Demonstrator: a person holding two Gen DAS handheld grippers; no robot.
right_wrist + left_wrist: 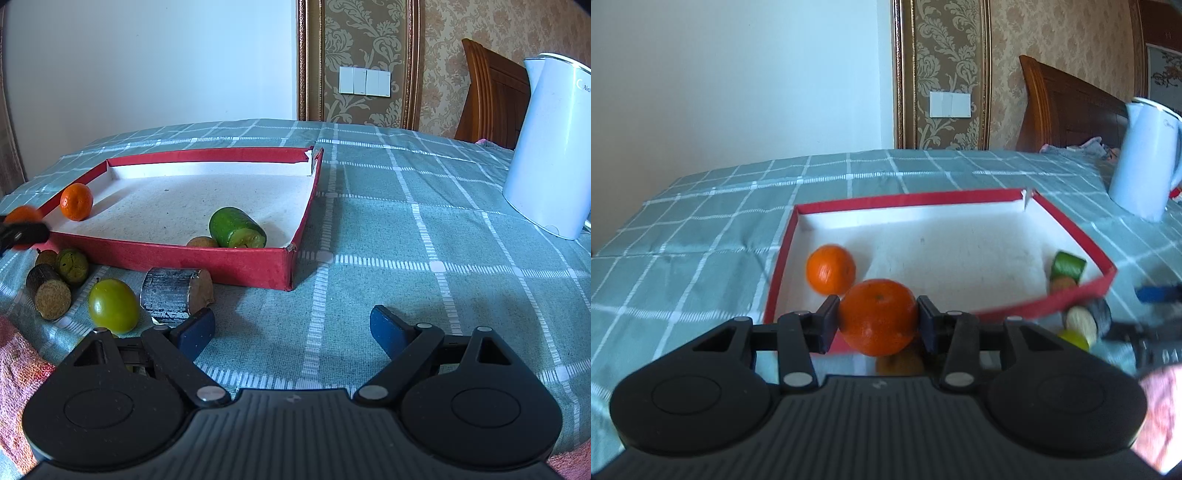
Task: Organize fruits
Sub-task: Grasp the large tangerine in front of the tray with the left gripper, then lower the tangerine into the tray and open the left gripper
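Black and pinching, my left claw (pixel 878 322) holds a round orange tangerine (pixel 877 316) just over the near wall of the shallow red cardboard box (pixel 1071 236). I think I'm carrying it in. Next I lower and let go beside the other small tangerine (pixel 831 268). My right claw (pixel 292 328) hangs spread wide, holding nothing.

We are in a home, likely a dining room. Ahead of the fingers, a table (pixel 406 221) wears a green checked cloth, and beyond it the wall carries patterned wallpaper (pixel 365 44) framed in gilt trim, with a row of light switches (pixel 365 81). To the right of the fingers stand a white electric kettle (pixel 550 147) and a carved wooden chair (pixel 1067 110).
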